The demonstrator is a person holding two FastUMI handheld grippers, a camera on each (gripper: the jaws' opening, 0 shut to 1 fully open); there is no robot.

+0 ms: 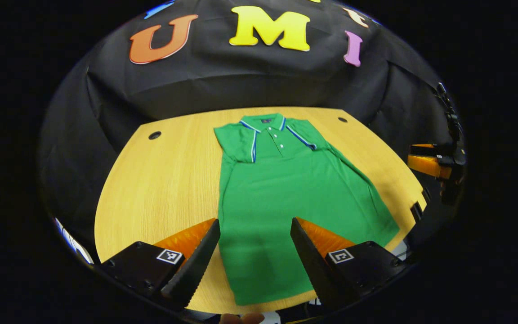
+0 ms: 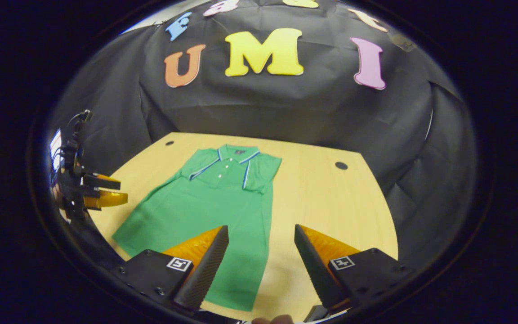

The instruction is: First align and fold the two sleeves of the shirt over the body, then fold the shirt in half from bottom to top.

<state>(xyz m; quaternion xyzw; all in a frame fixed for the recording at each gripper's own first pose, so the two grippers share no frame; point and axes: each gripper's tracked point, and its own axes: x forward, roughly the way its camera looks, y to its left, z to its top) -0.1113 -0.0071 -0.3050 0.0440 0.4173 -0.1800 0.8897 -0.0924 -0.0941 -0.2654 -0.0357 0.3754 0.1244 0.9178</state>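
Observation:
A green polo shirt [image 1: 281,198] lies flat on the wooden table [image 1: 160,189], collar at the far end and hem toward me. Both short sleeves, edged with blue and white trim, lie folded in over the chest [image 1: 241,144] [image 1: 306,135]. My left gripper [image 1: 254,222] hovers open above the lower left part of the shirt, nothing between its fingers. In the right gripper view the shirt [image 2: 214,211] lies left of centre. My right gripper [image 2: 261,227] is open over the shirt's lower right edge and holds nothing. Each gripper appears in the other's view, off the table's side [image 1: 434,164] [image 2: 95,193].
Two round cable holes sit near the table's far corners [image 1: 154,135] [image 1: 342,119]. Bare wood stretches left of the shirt in the left gripper view and right of it [image 2: 331,202] in the right gripper view. Black cloth walls close in behind the table.

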